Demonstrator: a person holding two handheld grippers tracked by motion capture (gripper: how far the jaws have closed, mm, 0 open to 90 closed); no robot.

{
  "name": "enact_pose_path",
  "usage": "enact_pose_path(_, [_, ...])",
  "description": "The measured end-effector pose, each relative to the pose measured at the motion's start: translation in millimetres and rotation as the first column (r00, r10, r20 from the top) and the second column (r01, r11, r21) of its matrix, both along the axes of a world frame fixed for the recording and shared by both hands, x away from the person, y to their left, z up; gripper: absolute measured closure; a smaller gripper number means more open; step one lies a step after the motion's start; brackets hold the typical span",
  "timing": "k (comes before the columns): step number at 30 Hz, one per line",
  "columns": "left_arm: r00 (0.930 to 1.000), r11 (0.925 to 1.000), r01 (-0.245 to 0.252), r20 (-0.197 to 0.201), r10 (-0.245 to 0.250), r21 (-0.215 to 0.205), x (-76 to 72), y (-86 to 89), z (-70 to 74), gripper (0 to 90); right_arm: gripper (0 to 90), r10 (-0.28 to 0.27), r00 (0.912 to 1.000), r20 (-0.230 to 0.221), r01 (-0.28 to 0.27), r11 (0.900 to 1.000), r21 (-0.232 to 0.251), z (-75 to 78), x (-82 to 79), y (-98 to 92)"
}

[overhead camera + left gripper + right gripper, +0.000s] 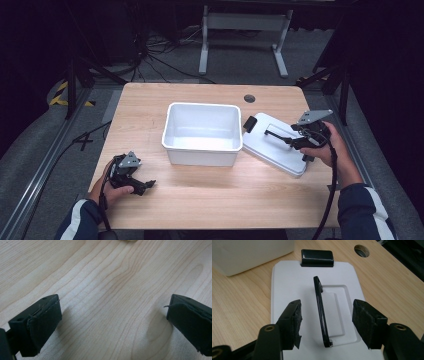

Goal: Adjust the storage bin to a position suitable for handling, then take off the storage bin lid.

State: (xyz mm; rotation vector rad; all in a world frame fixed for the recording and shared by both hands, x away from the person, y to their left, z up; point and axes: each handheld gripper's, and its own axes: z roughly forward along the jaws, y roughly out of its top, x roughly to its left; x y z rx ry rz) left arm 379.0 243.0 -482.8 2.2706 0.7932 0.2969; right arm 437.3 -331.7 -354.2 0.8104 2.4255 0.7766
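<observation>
Nearest the person's edge of the wooden table, the left gripper is held low over the bare wood, at the near left. In the left gripper view its two black jaws are seen set wide apart, with nothing but table grain between them.

Farther in, on the right, the right gripper is held by the right hand over the white lid, which is laid flat on the table just beside the right wall of the white bin. In the right gripper view the lid's thin black handle is seen standing upright on edge between the jaws; a gap is left on each side of it, so the pads are not pressed against it and nothing is gripped. A black latch is fixed at the lid's far end, toward the bin.

The bin is placed upright at the middle of the table, open at the top. Beyond it, a round cable hole is cut into the tabletop near the far edge.
</observation>
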Motion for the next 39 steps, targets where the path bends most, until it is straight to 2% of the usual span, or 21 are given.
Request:
enact_pose_path(8, [1.0,1.0,0.005,0.002,-0.005,0.002,0.5,0.3,0.1,0.2,39.1,-0.002,1.0,0.009,0.002,1.0,-0.017,4.3,-10.9,-2.8])
enact_pose_path(10, [1.0,1.0,0.005,0.002,-0.005,0.002,0.5,0.3,0.1,0.2,38.9,-0.004,1.0,0.007,0.004,1.0,-0.006,4.3,-14.7,-3.5])
enact_pose_path(16, [1.0,1.0,0.001,0.004,-0.001,0.002,0.2,0.4,0.1,0.3,38.1,-0.008,0.9999,0.014,0.009,1.0,-0.016,2.0,-26.7,-8.1])
enact_pose_path(31, [1.0,1.0,-0.004,0.004,0.004,-0.005,-0.1,0.3,-0.5,0.3,37.3,-0.014,0.9999,0.002,0.014,0.999,-0.035,-18.3,-55.0,-25.3])
enact_pose_path(39, [1.0,1.0,-0.007,0.001,0.007,-0.007,-0.4,0.3,-0.6,0.3,36.8,-0.017,0.9998,-0.011,0.017,1.0,-0.007,-31.7,-70.0,-35.6])
